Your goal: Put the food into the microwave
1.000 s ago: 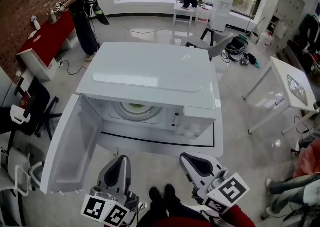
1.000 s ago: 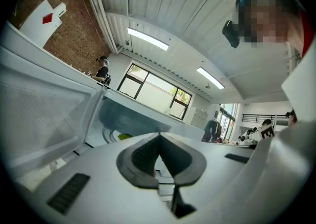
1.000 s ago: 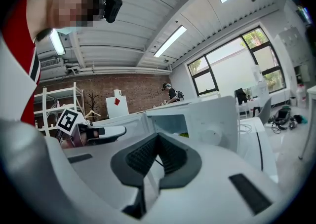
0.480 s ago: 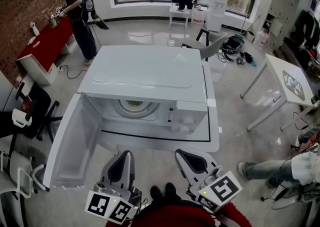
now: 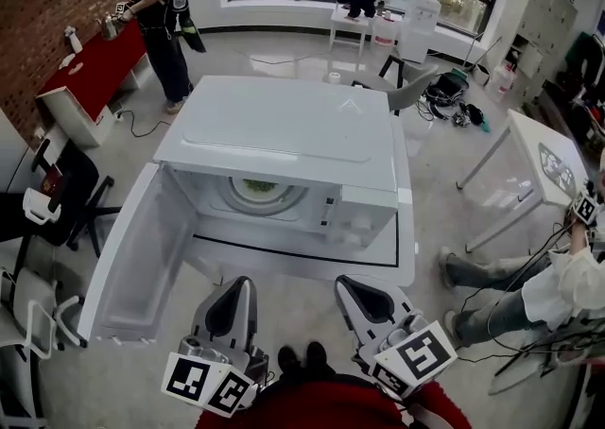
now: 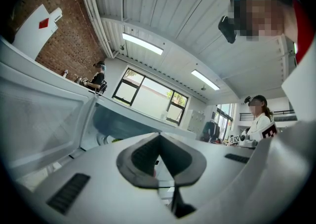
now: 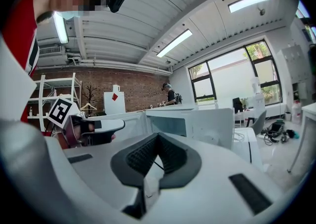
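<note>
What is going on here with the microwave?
A person stands in front of the microwave with a gripper in each hand. Its door hangs open, and a plate of food sits inside. The left gripper and right gripper are both shut, empty and short of the microwave.

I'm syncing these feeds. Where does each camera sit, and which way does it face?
Head view: on the person's head, looking steeply down on the open microwave; left hand-held gripper, right hand-held gripper and shoes show.
Left gripper view: rides that hand-held gripper, tilted up along its shut jaws at the door and ceiling; red clothing shows.
Right gripper view: rides that hand-held gripper, along its shut jaws at the microwave front; red clothing shows.
Shared: all three show the microwave.
</note>
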### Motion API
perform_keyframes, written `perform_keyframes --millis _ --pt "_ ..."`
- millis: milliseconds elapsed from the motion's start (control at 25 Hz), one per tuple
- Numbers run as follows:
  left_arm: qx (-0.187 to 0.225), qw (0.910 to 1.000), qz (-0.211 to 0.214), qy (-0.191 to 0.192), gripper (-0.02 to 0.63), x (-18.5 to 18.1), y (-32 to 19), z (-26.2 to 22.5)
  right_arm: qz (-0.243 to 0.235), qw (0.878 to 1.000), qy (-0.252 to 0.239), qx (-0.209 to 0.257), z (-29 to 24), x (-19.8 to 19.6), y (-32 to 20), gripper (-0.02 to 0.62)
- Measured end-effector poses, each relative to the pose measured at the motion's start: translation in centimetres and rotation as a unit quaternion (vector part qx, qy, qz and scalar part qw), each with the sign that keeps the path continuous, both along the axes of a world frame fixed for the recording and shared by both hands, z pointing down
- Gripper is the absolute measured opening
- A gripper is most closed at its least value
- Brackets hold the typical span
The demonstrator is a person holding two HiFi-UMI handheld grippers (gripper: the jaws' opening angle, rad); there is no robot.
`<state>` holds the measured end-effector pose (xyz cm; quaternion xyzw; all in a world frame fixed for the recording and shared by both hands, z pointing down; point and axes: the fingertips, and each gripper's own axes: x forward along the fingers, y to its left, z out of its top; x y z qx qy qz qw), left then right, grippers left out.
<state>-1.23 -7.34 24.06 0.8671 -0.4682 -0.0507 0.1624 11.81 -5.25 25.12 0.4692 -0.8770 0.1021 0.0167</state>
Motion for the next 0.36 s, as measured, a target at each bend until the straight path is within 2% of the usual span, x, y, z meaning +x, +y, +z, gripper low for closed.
perform_keyframes --millis 80,160,360 --pt "0.000 1.0000 -0.002 0.000 0.008 -0.02 0.08 -0.10 0.004 1.000 0.003 -0.029 0.47 0.04 0.24 0.012" --pt "0.000 1.0000 -0.004 0.000 0.008 -0.08 0.23 -0.25 0.005 0.999 0.003 -0.038 0.46 0.04 0.32 0.012" --pt "-0.009 0.9999 -0.011 0.004 0.008 -0.27 0.60 -0.03 -0.004 1.000 0.006 0.001 -0.23 0.21 0.28 0.012"
